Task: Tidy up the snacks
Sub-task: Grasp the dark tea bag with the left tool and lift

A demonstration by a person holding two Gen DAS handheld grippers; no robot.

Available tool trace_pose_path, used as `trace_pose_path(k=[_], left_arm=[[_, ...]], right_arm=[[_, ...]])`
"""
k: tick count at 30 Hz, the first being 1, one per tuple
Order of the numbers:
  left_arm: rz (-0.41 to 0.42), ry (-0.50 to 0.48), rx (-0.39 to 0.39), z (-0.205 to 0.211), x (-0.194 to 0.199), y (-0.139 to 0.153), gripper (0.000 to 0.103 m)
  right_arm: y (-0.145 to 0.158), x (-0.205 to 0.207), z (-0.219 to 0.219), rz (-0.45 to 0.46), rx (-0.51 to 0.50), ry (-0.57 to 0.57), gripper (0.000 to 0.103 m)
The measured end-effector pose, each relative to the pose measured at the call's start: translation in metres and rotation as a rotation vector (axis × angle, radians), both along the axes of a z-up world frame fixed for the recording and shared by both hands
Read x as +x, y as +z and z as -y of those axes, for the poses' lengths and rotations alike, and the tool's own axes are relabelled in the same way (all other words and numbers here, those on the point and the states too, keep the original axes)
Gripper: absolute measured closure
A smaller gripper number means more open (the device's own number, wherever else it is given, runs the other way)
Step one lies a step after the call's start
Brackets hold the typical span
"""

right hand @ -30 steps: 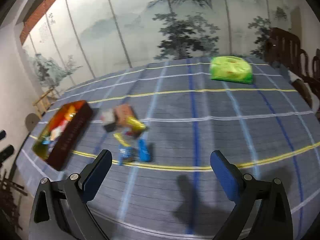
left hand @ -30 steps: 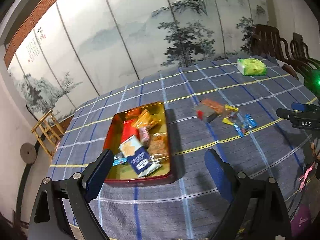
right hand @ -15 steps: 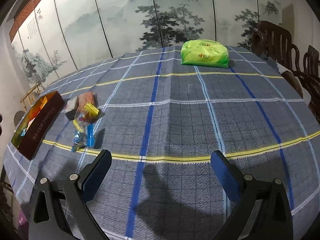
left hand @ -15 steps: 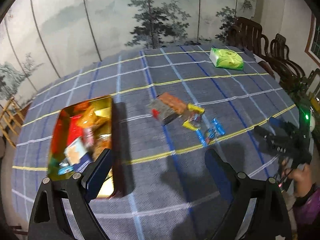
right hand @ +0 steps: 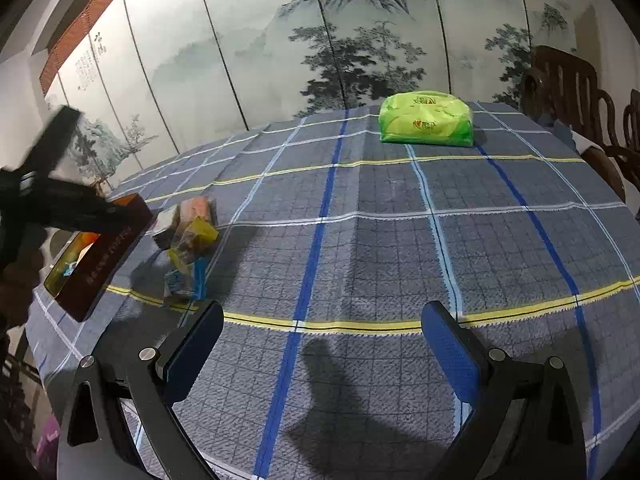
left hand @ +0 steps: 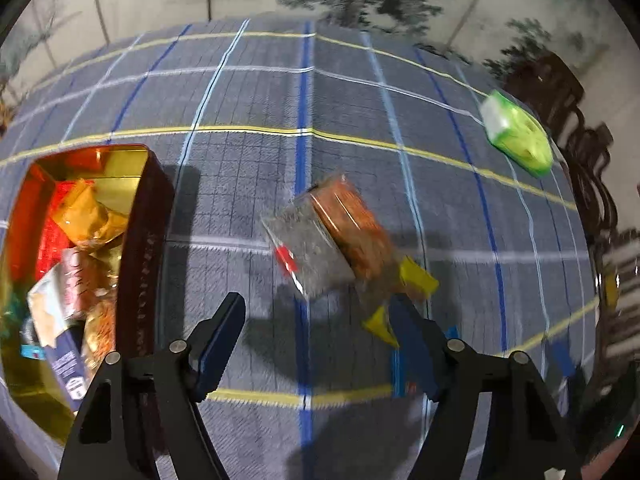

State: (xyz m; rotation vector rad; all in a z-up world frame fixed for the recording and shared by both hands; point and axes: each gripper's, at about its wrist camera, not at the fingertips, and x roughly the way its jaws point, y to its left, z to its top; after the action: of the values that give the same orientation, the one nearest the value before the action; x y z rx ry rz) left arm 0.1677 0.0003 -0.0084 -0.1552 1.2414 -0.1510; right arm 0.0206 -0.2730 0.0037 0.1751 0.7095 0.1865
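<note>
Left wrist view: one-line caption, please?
Left gripper, open, above loose snack packets beside the filled snack tin.

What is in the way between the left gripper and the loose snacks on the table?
Nothing visible. The left gripper is open, with only bare tablecloth between its fingers and the grey snack packet just ahead.

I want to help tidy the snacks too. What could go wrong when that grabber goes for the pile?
The loose snacks lie heaped together, so the left gripper, jaws just closing with nothing between them, may pinch two packets or push some away. The tin already looks full, so another packet might slide off the top.
</note>
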Motion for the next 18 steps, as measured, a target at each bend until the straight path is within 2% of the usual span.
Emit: trace_pose_path(k=[3, 5, 7, 11, 15, 18], left_arm=[[-0.027, 0.049, 0.030, -0.002, 0.014, -0.008, 0.033], [-0.048, 0.070, 0.021, -0.005, 0.020, -0.014, 0.041], [-0.069, 0.079, 0.028, -0.005, 0.025, -0.020, 0.043], [-0.063, 0.083, 0.029, -0.003, 0.031, -0.023, 0.043], [-0.074, 0.105, 0.063, -0.004, 0.040, -0.029, 0.043], [-0.099, 0.139, 0.077, -0.008, 0.039, -0.036, 0.056]], right_arm=[[0.001, -0.002, -0.003, 0.015, -0.003, 0.009, 0.004], [0.001, -0.004, -0.004, 0.021, -0.001, 0.017, 0.004], [0.002, -0.004, -0.003, 0.026, 0.005, 0.019, 0.004], [0.002, -0.006, -0.001, 0.034, 0.014, 0.026, 0.004], [0.002, -0.006, -0.001, 0.035, 0.016, 0.030, 0.004], [0.002, -0.006, -0.001, 0.037, 0.018, 0.031, 0.004]])
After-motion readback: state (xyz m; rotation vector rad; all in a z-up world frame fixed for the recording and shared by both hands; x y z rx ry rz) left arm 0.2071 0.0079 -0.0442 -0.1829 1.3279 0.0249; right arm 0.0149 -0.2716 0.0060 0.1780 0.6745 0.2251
